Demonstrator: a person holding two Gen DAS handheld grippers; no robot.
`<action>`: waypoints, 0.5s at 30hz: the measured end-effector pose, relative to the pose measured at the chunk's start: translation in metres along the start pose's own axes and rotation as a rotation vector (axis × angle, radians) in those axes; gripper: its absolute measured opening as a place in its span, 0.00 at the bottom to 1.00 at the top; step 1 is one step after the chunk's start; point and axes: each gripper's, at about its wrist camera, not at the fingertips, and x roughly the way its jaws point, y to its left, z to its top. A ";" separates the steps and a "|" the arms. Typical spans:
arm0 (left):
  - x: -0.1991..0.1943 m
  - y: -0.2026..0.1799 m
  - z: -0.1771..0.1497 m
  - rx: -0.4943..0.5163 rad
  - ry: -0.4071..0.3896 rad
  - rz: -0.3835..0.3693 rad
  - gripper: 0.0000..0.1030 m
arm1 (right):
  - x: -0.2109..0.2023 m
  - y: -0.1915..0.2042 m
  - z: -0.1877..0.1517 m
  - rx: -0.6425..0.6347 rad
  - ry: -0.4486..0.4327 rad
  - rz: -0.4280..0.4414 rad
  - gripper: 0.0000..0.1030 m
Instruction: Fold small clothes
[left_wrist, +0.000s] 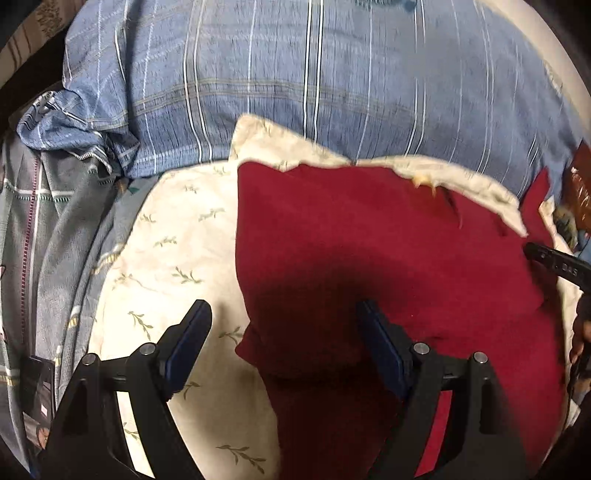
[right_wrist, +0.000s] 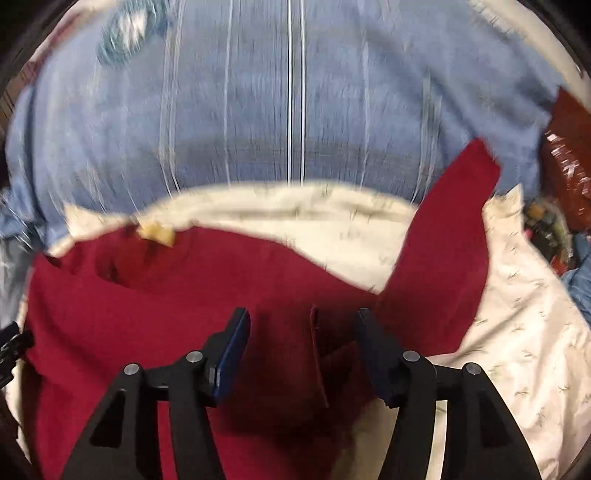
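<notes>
Red cloth, a small knit top (left_wrist: 369, 240), lies spread on a cream sheet (left_wrist: 177, 251) printed with little green sprigs, and a blue striped blanket (left_wrist: 295, 81) covers the surface beyond it. In the left wrist view the left gripper (left_wrist: 284, 325) hovers low over the near left part of the top, its fingers (left_wrist: 192, 332) wide apart: one finger is above the cream sheet, the other above the red cloth, with a rumpled edge of the top between them and nothing pinched. A grey checked cloth (left_wrist: 48, 229) hangs in folds at the far left of that view, and a black finger tip of the other tool (left_wrist: 550, 260) shows at the right edge, just beside the top's right border. In the right wrist view the right gripper (right_wrist: 301, 334) is over the near right part of the top (right_wrist: 147, 302), its fingers (right_wrist: 232, 350) also spread apart, with a raised crease of red cloth standing between them but not clamped. A sleeve (right_wrist: 454, 229) stretches up and to the right across the cream sheet (right_wrist: 517, 325) toward the blue blanket (right_wrist: 277, 110). A small yellowish tag (right_wrist: 157, 232) sits at the top's far edge, near the neckline. The right wrist view is blurred.
</notes>
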 end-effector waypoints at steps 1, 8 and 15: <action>0.002 0.002 -0.001 -0.008 0.009 -0.003 0.79 | 0.004 0.001 -0.002 -0.005 0.009 0.016 0.19; 0.009 0.010 -0.002 -0.061 0.029 -0.025 0.81 | -0.006 -0.001 0.007 -0.037 -0.094 -0.027 0.04; 0.007 0.008 -0.003 -0.053 0.013 -0.002 0.81 | -0.016 -0.010 0.002 0.027 -0.102 -0.051 0.21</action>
